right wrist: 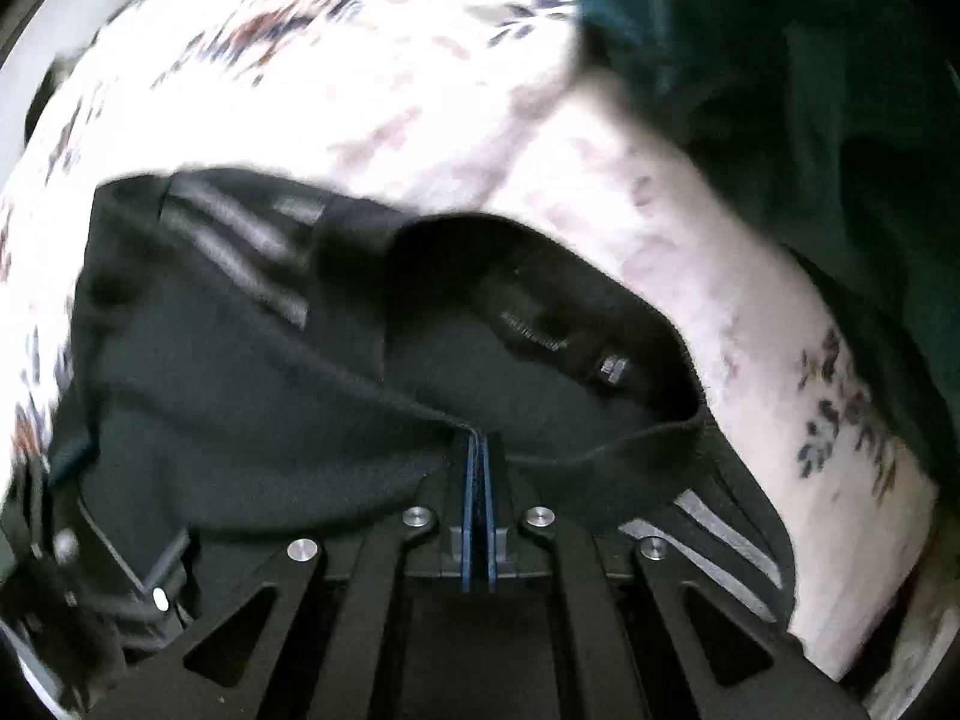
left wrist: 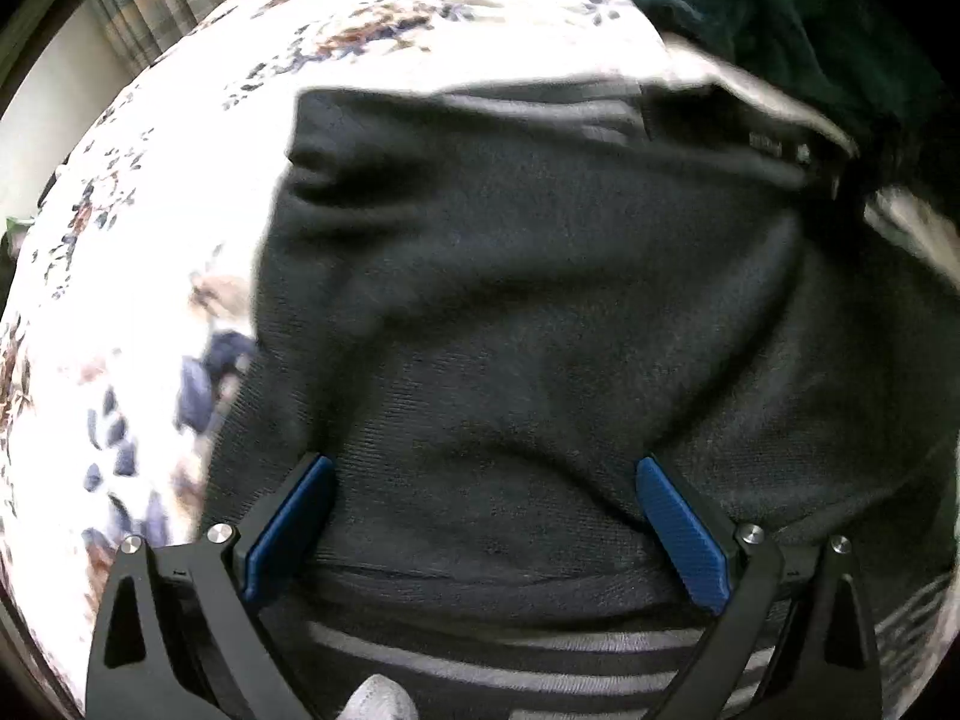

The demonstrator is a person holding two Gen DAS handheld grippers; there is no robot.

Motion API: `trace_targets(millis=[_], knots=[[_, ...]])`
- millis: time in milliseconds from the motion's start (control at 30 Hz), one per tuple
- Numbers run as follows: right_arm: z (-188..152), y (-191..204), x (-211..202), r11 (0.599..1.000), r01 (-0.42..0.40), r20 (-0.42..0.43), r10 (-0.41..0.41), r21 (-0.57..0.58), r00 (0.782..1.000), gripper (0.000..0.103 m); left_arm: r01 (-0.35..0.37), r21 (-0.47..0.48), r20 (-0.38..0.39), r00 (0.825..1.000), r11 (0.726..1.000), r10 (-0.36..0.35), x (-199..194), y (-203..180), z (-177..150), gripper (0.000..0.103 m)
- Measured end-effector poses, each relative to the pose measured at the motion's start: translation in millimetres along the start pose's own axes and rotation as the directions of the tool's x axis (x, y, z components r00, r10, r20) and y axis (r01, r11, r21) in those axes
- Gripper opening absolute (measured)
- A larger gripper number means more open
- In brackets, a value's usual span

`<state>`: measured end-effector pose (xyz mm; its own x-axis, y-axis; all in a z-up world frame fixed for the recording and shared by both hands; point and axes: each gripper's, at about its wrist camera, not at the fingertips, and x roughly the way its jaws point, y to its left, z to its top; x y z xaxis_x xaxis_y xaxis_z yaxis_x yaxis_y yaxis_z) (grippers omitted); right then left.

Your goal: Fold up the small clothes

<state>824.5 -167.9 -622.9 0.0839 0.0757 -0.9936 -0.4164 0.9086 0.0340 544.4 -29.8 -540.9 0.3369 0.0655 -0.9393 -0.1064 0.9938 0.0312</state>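
A white bedspread (left wrist: 180, 192) printed with blue and brown flowers covers the whole surface, and on it lies the dark knitted sweater (left wrist: 540, 312), spread wide and rumpled, grey stripes showing at its far corner and again along its near hem. A heap of dark teal cloth (right wrist: 780, 90) sits at the upper right, partly on the bedspread and close to the sweater's far edge, though apart from it in the right wrist view. A striped curtain (left wrist: 150, 6) hangs beyond the bed at the upper left.

The left gripper (left wrist: 486, 468) points steeply down over the near part of the sweater, its blue pads (left wrist: 684, 534) set wide apart with knit beneath and between them; whether they press into the cloth cannot be told. The right gripper (right wrist: 479, 441) has its pads brought together on a pinch of the sweater's edge beside the neck opening, where a small label (right wrist: 612, 369) shows inside the collar. The knit pulls taut to that pinch.
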Motion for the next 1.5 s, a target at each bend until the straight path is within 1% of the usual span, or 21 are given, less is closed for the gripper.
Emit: trace_targets(millis=[100,167,233,300,400,467,533,600,700,767,867,900,1033,1067,1133,1200,1233,1267,1300,1367,1500], knots=[[0.2,-9.8,2.0,0.997,-0.036,-0.029,0.038,0.067,0.999,0.007,0.000,-0.030,0.077,0.997,1.000,0.002,-22.9,25.9,27.5,0.103],[-4.4,-21.0,-10.6,0.991,-0.021,-0.001,0.021,0.135,1.000,0.040,-0.012,-0.043,0.097,0.995,0.999,0.016,-21.0,43.0,52.9,0.103],[-14.6,-35.0,-34.2,0.981,-0.022,0.073,0.008,0.192,0.997,0.051,-0.082,-0.034,0.087,0.993,0.996,0.085,3.5,59.2,82.4,0.103],[-33.4,-48.9,-51.1,0.966,-0.057,0.111,0.029,0.254,0.993,0.051,-0.160,-0.011,0.067,0.985,0.987,0.160,29.7,71.7,100.0,0.103],[-58.2,-58.4,-50.4,0.935,-0.156,0.098,0.131,0.318,0.987,0.051,-0.165,0.003,0.034,0.986,0.986,0.165,61.6,86.8,120.1,0.103],[-74.8,-63.2,-29.4,0.931,-0.132,0.045,0.124,0.339,0.991,0.052,-0.163,0.007,0.042,0.986,0.987,0.163,69.1,88.1,126.0,0.103],[-86.2,-67.8,-13.3,0.935,-0.058,0.028,0.051,0.349,0.998,0.051,-0.164,-0.003,0.043,0.986,0.987,0.164,71.8,88.0,128.0,0.103],[-87.9,-83.7,-5.5,0.923,-0.011,0.042,-0.006,0.386,0.999,0.051,-0.146,-0.039,0.039,0.988,0.989,0.148,73.8,92.8,126.7,0.103],[-93.2,-107.8,-2.3,0.866,-0.061,0.066,0.032,0.496,0.997,0.051,-0.125,-0.085,0.030,0.991,0.989,0.128,72.5,100.1,124.5,0.103],[-99.9,-112.9,-14.3,0.843,-0.070,0.081,0.032,0.533,0.996,0.051,-0.154,-0.083,0.028,0.987,0.985,0.157,59.9,101.4,121.1,0.103],[-116.5,-94.8,-42.3,0.867,-0.108,0.126,0.052,0.487,0.991,0.052,-0.156,-0.055,0.079,0.984,0.986,0.160,28.8,92.1,108.7,0.103],[-126.9,-82.4,-45.9,0.889,-0.102,0.108,0.060,0.446,0.992,0.052,-0.153,-0.042,0.094,0.983,0.987,0.156,18.9,87.8,101.7,0.103],[-161.9,-35.9,-16.2,0.959,0.035,-0.069,-0.016,0.281,0.997,0.051,-0.178,0.035,0.088,0.981,0.983,0.174,14.7,74.7,73.2,0.103],[-174.9,-31.3,-7.9,0.961,0.055,-0.103,-0.028,0.272,0.994,0.051,-0.184,0.051,0.063,0.981,0.982,0.181,23.2,71.7,64.0,0.103],[-196.5,-32.5,-10.8,0.945,0.027,-0.078,-0.002,0.325,0.997,0.052,-0.144,0.037,0.022,0.990,0.989,0.143,41.1,78.5,52.4,0.103],[-212.0,-44.3,-28.3,0.902,-0.055,-0.030,0.075,0.428,0.997,0.052,-0.126,0.011,0.025,0.992,0.992,0.126,36.1,82.2,53.5,0.103],[-220.3,-51.5,-40.1,0.870,-0.117,0.020,0.123,0.479,0.992,0.055,-0.130,0.007,0.014,0.991,0.991,0.130,28.6,81.8,54.7,0.103],[-233.3,-60.6,-59.0,0.824,-0.192,0.092,0.169,0.533,0.981,0.064,-0.130,0.003,0.013,0.991,0.992,0.129,21.1,80.6,54.3,0.103],[-243.0,-65.7,-72.8,0.800,-0.226,0.134,0.182,0.556,0.974,0.070,-0.112,0.002,0.028,0.993,0.994,0.112,6.1,75.4,50.1,0.103],[-267.3,-73.8,-102.0,0.774,-0.274,0.201,0.191,0.571,0.961,0.096,-0.076,0.007,0.065,0.995,0.997,0.076,-26.2,60.9,38.1,0.103],[-308.3,-72.4,-138.6,0.755,-0.285,0.228,0.183,0.590,0.956,0.100,0.054,0.031,0.094,0.994,0.998,-0.057,-89.2,11.1,-14.1,0.103]])
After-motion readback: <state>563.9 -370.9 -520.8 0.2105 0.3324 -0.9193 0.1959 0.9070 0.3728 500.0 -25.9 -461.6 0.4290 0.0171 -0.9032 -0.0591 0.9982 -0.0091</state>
